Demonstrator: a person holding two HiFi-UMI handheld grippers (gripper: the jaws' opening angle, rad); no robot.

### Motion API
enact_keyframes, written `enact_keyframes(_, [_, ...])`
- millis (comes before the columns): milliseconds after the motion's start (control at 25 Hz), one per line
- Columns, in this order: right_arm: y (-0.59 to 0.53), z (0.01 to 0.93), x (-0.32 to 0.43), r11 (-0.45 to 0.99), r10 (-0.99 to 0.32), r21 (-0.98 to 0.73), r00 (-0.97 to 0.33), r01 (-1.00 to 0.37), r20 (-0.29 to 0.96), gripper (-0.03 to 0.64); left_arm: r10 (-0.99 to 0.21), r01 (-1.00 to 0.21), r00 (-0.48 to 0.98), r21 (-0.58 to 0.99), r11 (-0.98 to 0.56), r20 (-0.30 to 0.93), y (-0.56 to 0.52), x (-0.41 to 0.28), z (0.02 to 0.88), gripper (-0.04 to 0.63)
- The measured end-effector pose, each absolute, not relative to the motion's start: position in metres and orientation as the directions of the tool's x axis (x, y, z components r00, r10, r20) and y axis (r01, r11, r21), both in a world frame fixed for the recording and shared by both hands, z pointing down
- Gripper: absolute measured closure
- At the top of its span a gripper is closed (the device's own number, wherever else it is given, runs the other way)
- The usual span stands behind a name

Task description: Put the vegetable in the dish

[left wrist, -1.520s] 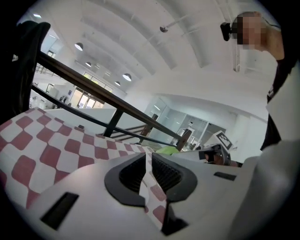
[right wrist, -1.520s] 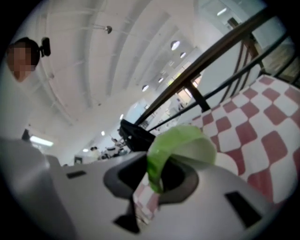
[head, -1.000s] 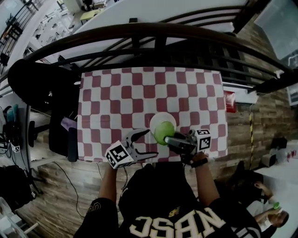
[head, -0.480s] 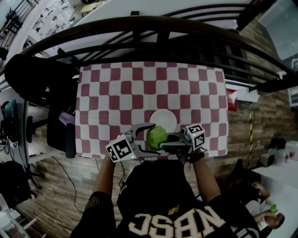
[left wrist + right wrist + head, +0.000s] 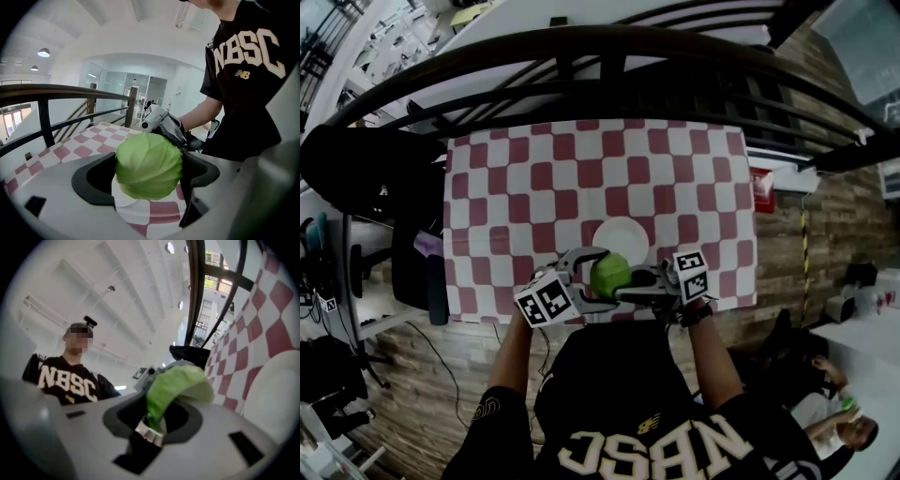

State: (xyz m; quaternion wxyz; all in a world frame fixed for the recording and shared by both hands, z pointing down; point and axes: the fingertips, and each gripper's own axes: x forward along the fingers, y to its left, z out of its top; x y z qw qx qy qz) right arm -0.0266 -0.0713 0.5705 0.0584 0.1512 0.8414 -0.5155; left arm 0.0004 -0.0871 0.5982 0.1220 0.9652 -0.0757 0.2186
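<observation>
Cabbage (image 5: 149, 164) now between left gripper (image 5: 596, 279) jaws; they're closing.

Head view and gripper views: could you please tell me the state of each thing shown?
Cabbage: lifted, over the dish's near rim.
Dish: empty, on the checked cloth.
Right gripper: jaws shut on a cabbage leaf.
Left gripper: jaws closing, cabbage between them.
</observation>
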Motion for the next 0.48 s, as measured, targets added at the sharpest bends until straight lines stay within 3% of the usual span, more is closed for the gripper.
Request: enact_keyframes(480, [-0.073, 0.642, 0.015, 0.595, 0.183, -0.803, -0.978, 0.032, 0.096, 0.422, 0.002, -0.167, 0.822, 0.244, -0.955, 0.569, -0.088, 0.023, 0.657, 0.130])
